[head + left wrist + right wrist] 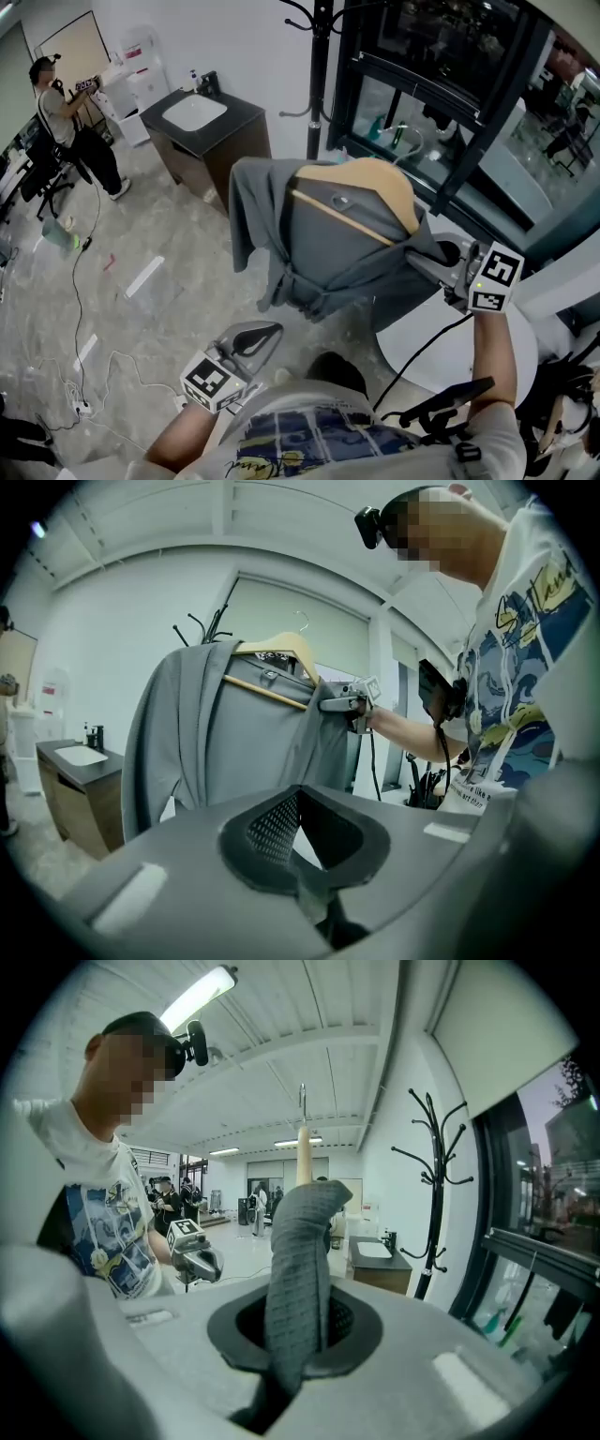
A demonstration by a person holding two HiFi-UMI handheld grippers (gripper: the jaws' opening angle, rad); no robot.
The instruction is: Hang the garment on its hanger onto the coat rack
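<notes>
Left gripper (262,336): lowest in the head view, just above the person's shirt; jaws drawn together on nothing, as its own view shows; clear of the garment (319,244).
Right gripper (442,262): clenched on a fold of grey cloth at the garment's right edge; in the right gripper view the fold rises straight out of the jaw slot.
Garment position: held in the air on the wooden hanger (375,183), in front of the coat rack (320,66) and not on it; one hanger shoulder shows bare wood.
Hidden or cut off: hanger's metal hook not visible in the head view; rack's top cut by that view's upper edge; rack's base hidden behind the garment.
View differences: both gripper views show the hook standing free above the hanger, touching nothing; left gripper view gives only dark rack tips behind the garment's top edge; right gripper view shows the rack almost full height, well to the hanger's right.
Containers: white basin (194,112) set in the dark cabinet (225,141) beside the rack; interior reads plain white.
Surroundings: round white table (469,356) under the right forearm; another person (56,103) far off at upper left.
</notes>
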